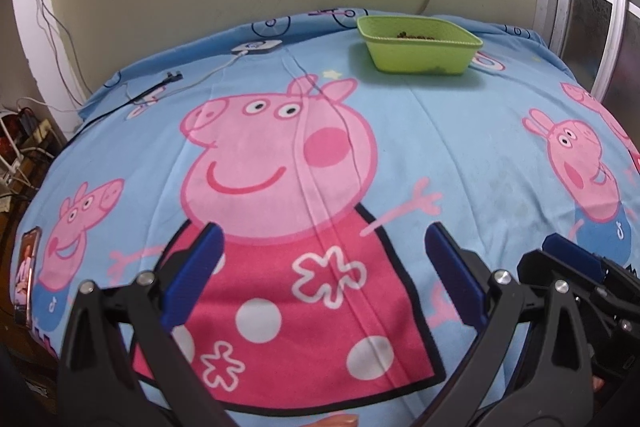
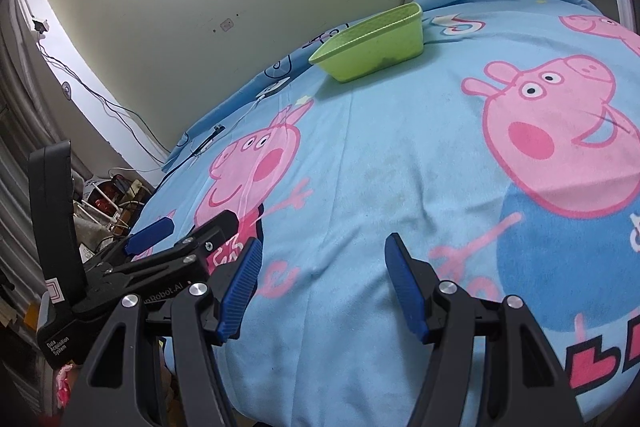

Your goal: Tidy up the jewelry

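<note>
One green plastic tray [image 1: 420, 47] sits at the far side of the bed, right of centre; small dark beaded jewelry [image 1: 414, 36] lies inside against its far wall, too small to make out further. The tray rests on a light blue cartoon-pig bedsheet [image 1: 460, 147]. Far left on the sheet lie one white charger block [image 1: 256, 46] with its cable and one black clip-like item [image 1: 160, 89]. One phone [image 1: 26, 275] stands at the near left edge. The left gripper [image 1: 320, 275] and right gripper [image 2: 320, 287] both hover near, fingers spread wide, holding nothing, side by side.
</note>
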`<state>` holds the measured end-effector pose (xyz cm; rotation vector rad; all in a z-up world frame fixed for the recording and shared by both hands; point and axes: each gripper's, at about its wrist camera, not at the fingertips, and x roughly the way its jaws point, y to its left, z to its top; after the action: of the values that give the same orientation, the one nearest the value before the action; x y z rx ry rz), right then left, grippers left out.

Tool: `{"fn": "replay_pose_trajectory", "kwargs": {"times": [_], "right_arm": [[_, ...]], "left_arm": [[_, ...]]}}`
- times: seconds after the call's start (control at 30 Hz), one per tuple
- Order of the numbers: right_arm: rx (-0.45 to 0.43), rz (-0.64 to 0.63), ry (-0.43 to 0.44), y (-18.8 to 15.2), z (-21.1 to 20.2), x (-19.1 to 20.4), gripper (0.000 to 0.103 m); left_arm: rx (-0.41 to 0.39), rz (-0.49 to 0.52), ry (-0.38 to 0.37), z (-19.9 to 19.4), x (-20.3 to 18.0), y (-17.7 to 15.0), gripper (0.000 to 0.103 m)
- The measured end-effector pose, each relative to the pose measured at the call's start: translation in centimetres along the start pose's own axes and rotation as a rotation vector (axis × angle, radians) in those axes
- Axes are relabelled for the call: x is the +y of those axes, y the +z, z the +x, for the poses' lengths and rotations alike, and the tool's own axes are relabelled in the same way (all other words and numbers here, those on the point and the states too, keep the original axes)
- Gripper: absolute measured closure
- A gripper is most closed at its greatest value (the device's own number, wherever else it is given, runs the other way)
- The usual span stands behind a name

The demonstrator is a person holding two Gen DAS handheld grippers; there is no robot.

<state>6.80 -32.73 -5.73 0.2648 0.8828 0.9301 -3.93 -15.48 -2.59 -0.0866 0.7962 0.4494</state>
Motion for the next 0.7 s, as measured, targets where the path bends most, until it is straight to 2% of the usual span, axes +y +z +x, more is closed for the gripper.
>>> {"fn": "replay_pose_trajectory", "kwargs": {"times": [0.47, 0.7], "right_arm": [[-0.004, 0.021, -0.011, -0.6, -0.2, -1.0, 0.059], [-0.018, 0.017, -0.02, -0.7, -0.4, -1.2, 0.059]], "left_arm": [[0.043, 0.027, -0.029, 1.2, -1.1, -0.6, 0.006], [0.076, 0.022, -0.012, 2.0, -1.5, -0.9, 0.006]]}}
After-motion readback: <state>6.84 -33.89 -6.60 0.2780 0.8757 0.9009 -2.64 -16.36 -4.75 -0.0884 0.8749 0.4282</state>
